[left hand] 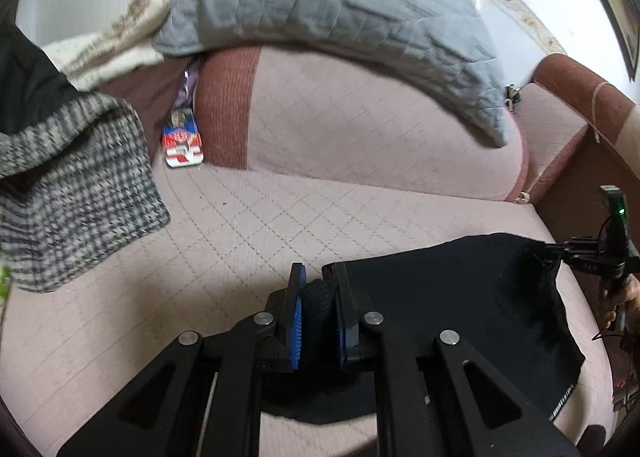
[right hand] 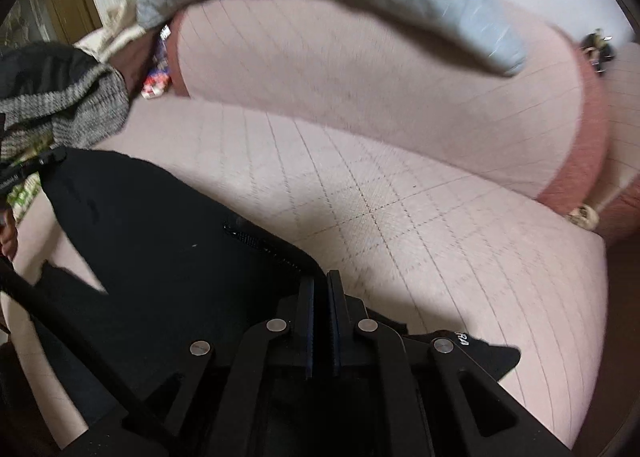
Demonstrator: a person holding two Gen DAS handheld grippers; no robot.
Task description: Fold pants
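Black pants (left hand: 448, 297) lie spread on the pink quilted sofa seat (left hand: 240, 225). My left gripper (left hand: 319, 271) is shut on a bunched corner of the pants, with the dark fabric squeezed between its blue pads. At the right edge of the left wrist view, my right gripper (left hand: 556, 249) meets the opposite corner of the cloth. In the right wrist view the pants (right hand: 160, 241) stretch leftward from my right gripper (right hand: 320, 277). Its jaws stand nearly together on the ribbed waistband edge. The left gripper (right hand: 40, 163) shows at the far left, at the other end of the cloth.
A grey quilted blanket (left hand: 340, 17) drapes over the sofa back. A grey houndstooth knit garment (left hand: 72, 185) lies on the seat at left. A red, white and blue packet (left hand: 182, 137) is wedged by the back cushion. A reddish armrest (left hand: 580, 85) bounds the right side.
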